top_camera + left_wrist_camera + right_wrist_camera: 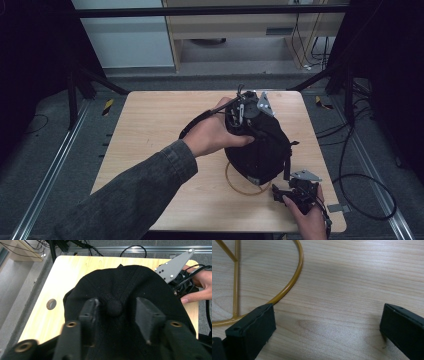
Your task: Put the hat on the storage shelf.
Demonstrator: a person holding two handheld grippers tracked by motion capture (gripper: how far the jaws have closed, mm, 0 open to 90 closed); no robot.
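While black cap (260, 145) sits atop gold wire stand (239, 186) mid-worktop (150, 130): left gripper (116, 308) jaws spread astride cap's crown button; right gripper (295, 192) beside stand, jaws spread, empty.

Left hand (212, 134) is reaching over mid-table, left gripper (245, 111) pointing down toward the person, jaws parted partway. Right hand (305, 214) is resting by the near right corner, right gripper (286, 191) lying low, jaws spread wide.

Dim room, dark edges, soft overhead light, near jaws blurred
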